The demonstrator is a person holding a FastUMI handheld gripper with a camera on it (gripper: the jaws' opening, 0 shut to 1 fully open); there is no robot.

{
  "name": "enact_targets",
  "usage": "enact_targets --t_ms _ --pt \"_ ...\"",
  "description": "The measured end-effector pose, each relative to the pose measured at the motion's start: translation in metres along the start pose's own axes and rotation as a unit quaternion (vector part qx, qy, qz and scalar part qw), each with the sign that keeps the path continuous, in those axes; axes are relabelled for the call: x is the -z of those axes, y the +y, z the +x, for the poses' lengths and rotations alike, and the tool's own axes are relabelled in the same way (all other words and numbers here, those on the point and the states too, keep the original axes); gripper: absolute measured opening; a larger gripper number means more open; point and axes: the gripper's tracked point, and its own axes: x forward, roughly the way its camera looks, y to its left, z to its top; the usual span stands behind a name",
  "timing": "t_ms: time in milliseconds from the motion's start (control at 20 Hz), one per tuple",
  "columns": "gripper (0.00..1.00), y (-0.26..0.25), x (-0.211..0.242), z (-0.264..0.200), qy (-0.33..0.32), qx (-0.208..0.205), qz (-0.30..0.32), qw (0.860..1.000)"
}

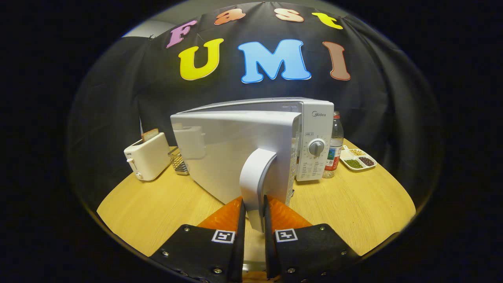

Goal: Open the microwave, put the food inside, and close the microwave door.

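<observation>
A white microwave [314, 129] stands on the round wooden table [353, 212], its control panel and dial [316, 147] facing me. Its door [232, 149] is swung partly open toward me, so the inside is hidden behind it. The door's curved white handle [256, 177] runs down between my fingers. My gripper [254, 214] is shut on that handle, one finger pressing each side of its lower end. I cannot see the food for the microwave near the fingers.
Left of the door stands a white toaster [147, 161] holding a slice of bread [149, 135], with a small wire basket [178, 160] beside it. Right of the microwave are a plastic bottle [335, 147] and a divided white dish of beans [358, 159].
</observation>
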Motion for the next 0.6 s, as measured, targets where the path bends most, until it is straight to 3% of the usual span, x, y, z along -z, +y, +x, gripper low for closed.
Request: enact_targets --t_ms 600 --pt "0.24 0.091 0.03 -0.049 0.006 -0.051 -0.031 0.998"
